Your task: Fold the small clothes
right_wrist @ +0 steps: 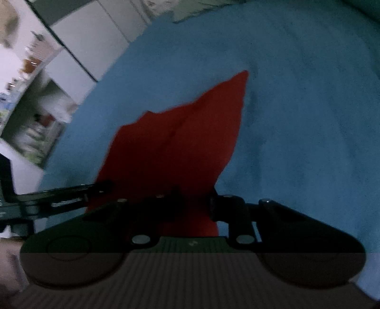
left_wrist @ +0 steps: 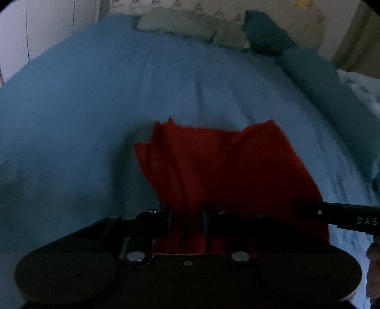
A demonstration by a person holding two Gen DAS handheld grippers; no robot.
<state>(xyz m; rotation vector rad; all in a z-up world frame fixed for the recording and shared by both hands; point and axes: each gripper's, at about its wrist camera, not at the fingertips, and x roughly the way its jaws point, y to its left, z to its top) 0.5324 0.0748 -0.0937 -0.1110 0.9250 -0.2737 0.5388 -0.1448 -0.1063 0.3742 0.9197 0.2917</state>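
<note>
- Nearest the left wrist camera, the left gripper [left_wrist: 186, 219] has its two black fingers clamped on a bunched near edge of one red garment [left_wrist: 213, 161]; red cloth fills the narrow gap between them.
- Likewise in the right wrist view, the right gripper [right_wrist: 193, 204] pinches the red garment [right_wrist: 180, 142] at its near edge, cloth pressed between the two fingers.
- One garment only is in play: it spreads away from both grippers over a blue bedsheet [left_wrist: 71, 107], creased, with two raised points at its far edge in the left view.
- Each camera catches the other gripper at its side: a black bar at the right edge of the left view, another at the left edge of the right view.
- Far across the bed lie two pale green folded cloths [left_wrist: 166, 22] and one dark teal bundle [left_wrist: 266, 33].
- White cupboard doors [right_wrist: 95, 40] stand beyond the bed in the right view; everything there is blurred.
</note>
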